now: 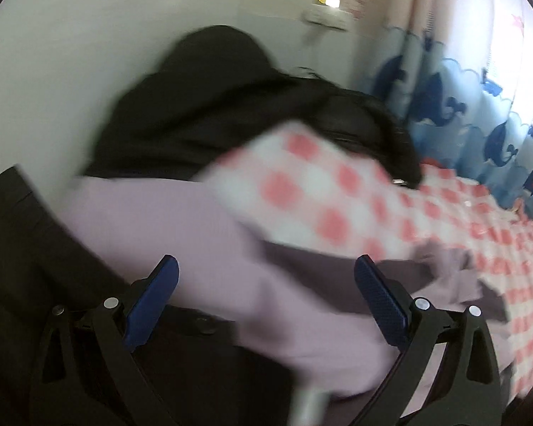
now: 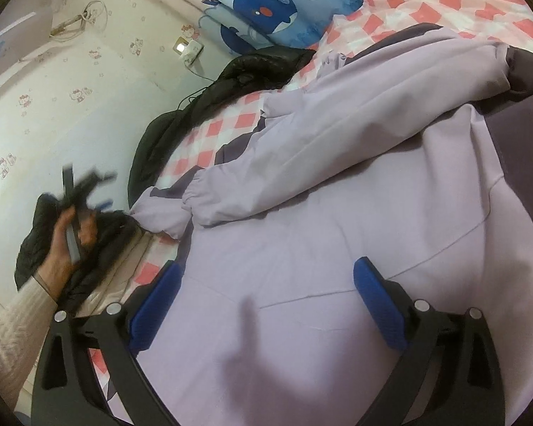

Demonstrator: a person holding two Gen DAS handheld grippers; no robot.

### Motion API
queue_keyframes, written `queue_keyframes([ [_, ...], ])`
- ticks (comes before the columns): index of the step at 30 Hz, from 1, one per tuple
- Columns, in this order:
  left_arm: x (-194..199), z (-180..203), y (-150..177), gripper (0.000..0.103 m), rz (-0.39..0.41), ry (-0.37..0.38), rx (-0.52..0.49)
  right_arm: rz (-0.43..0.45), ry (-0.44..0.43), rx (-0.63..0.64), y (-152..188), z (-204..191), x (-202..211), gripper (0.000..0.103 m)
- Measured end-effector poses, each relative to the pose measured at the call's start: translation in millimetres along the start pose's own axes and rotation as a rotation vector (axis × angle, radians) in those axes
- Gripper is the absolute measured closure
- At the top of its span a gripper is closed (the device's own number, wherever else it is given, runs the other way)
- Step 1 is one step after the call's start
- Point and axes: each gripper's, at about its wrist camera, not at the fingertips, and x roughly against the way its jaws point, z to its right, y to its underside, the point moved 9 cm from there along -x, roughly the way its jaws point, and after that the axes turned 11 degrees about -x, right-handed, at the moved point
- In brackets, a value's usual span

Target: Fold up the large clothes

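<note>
A large lilac jacket (image 2: pixel 355 213) with dark purple panels lies spread on the pink-and-white checked bed cover (image 2: pixel 444 3), one sleeve (image 2: pixel 302 163) laid across its body. My right gripper (image 2: pixel 266 277) is open and empty just above the jacket's body. My left gripper (image 1: pixel 266 266) is open and empty, over the jacket's lilac cloth (image 1: pixel 167 227) at the bed's wall side; the view is blurred. In the right wrist view the left gripper (image 2: pixel 85 184) shows blurred in the person's hand, beside the sleeve cuffs.
A black padded coat (image 2: pixel 209 103) lies bunched along the wall, also in the left wrist view (image 1: pixel 209 113). A raised checked fold of bedding (image 1: pixel 319 191) lies beside it. A blue whale-print curtain (image 2: pixel 266 10) hangs behind the bed. A wall socket (image 2: pixel 188 49) with a cable sits nearby.
</note>
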Motion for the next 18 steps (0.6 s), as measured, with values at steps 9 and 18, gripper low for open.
queue_keyframes([
  [9,10,-112,-13,0.008,-0.061,0.009,0.277,0.008,0.006,0.023,5,1,-1,0.009],
  [18,-24,-148,48,0.017,-0.254,-0.087,0.499,0.003,-0.018,0.011,4,2,-1,0.008],
])
